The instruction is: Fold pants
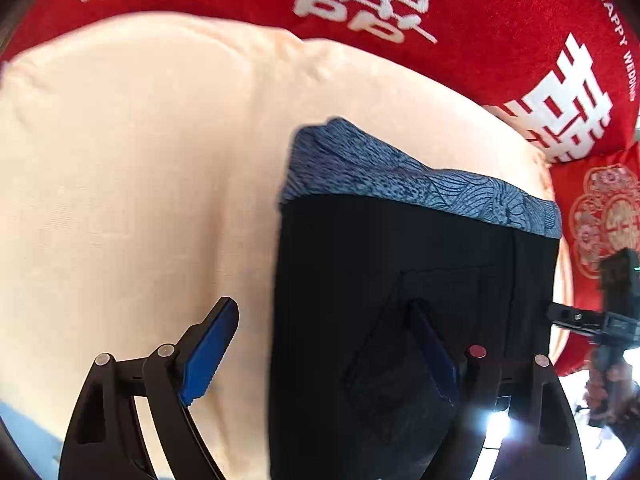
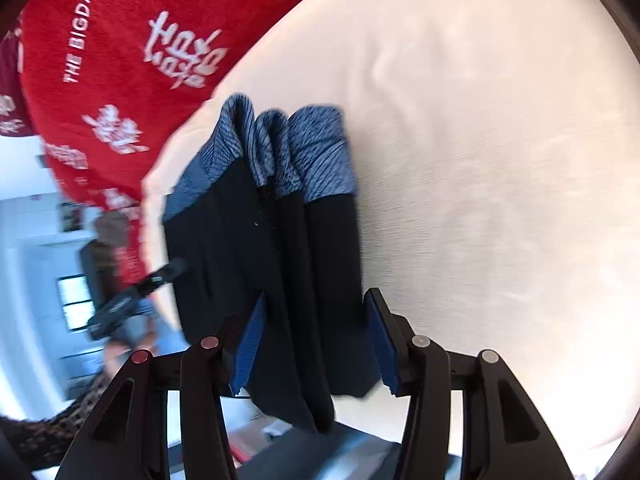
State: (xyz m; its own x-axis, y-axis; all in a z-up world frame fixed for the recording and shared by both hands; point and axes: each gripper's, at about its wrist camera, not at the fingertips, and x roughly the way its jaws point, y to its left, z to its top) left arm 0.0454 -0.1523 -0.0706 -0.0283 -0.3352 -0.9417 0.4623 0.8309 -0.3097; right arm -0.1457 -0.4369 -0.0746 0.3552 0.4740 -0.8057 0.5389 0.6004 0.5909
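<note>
Holding the folded pants (image 2: 276, 264) between our right gripper (image 2: 316, 344)'s spread fingers without clamping, we keep the left gripper (image 1: 328, 344) wide apart, one finger over the pants, on the cream sheet (image 1: 120, 168).

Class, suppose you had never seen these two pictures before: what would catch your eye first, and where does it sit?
First, the black pants with a blue-grey patterned waistband, folded on the cream sheet. Behind them lies the red blanket with white lettering. In the right wrist view the right claw straddles the stacked folds, its blue pads on either side.
</note>
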